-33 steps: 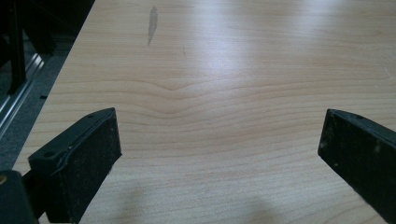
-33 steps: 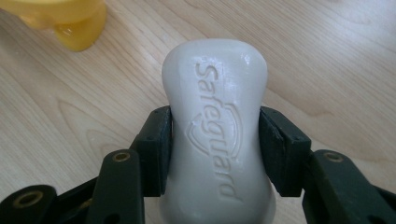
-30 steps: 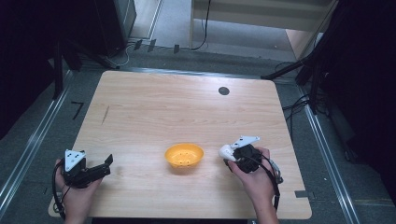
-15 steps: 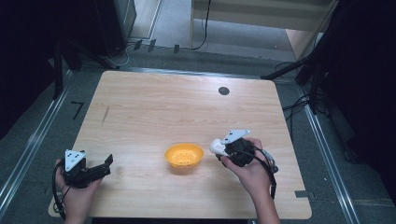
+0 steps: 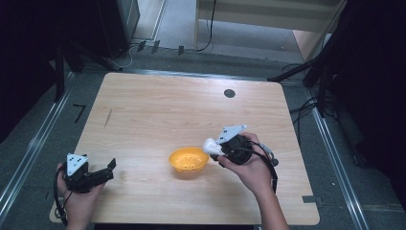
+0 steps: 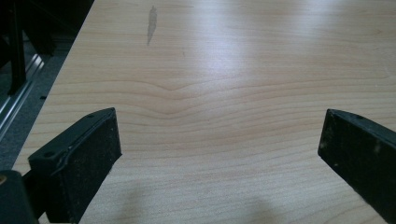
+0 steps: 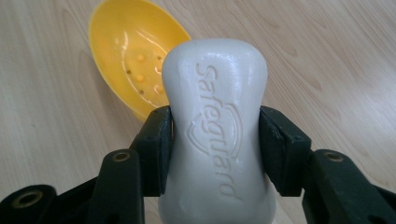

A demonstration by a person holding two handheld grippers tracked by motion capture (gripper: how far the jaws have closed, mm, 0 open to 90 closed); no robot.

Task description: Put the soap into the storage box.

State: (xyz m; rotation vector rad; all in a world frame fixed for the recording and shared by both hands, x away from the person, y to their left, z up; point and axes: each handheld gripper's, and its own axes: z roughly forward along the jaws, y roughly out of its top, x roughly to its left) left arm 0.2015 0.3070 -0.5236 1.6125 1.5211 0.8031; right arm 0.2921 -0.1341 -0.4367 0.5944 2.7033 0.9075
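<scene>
A white soap bar stamped "Safeguard" is clamped at its waist between the jaws of my right gripper. In the high view the right gripper holds the soap bar just right of a yellow soap dish, above the table. The yellow soap dish has small bumps inside and lies just beyond the soap's tip. My left gripper hovers near the table's front left corner, its jaws spread wide over bare wood. The left gripper holds nothing.
The wooden table has a dark round grommet near its far edge and a dark smear toward the left. Metal floor rails run along both sides. A dark cabinet stands beyond the table.
My right gripper has carried the soap bar up and to the left, from beside the dish to close over its right rim. The left gripper has stayed put.
</scene>
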